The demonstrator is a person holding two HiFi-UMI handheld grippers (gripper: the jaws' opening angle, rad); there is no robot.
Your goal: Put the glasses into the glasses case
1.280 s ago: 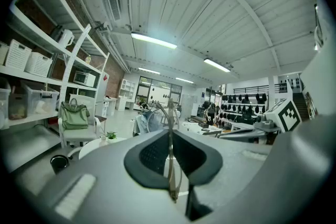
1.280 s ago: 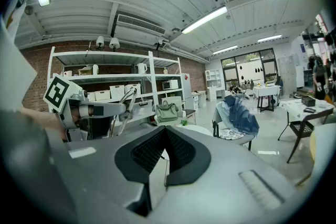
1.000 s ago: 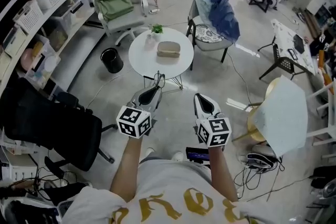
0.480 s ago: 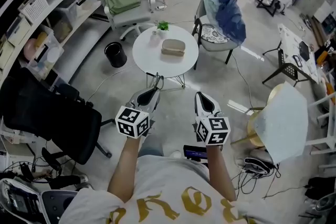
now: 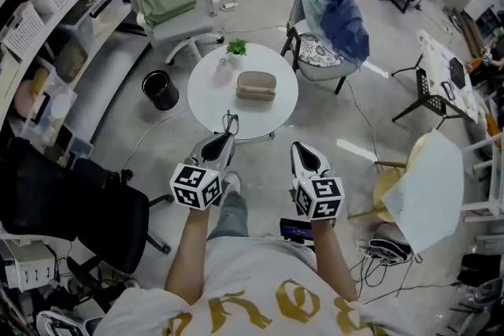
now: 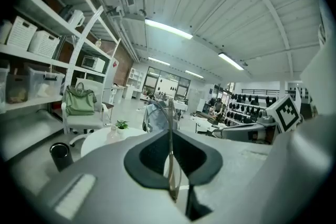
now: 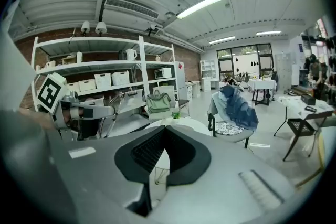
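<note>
While the left claw [image 5: 225,138] pinches the glasses [image 5: 230,122] by the frame, ready for the glasses case [image 5: 256,85] on the bench [image 5: 209,100] ahead, the right claw [image 5: 302,150] is closed and empty.

Thin wire-framed glasses [image 5: 229,122], edge-on and upright, clamped in left gripper [image 5: 227,136]. Beige oblong glasses case [image 5: 256,86], seemingly closed, flat on round white table [image 5: 211,94], well apart.

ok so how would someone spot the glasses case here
Find the round white table ahead of the person. The glasses case lies near its middle. It is a tan rounded oblong, shut, unlike the small green plant at the far edge.
</note>
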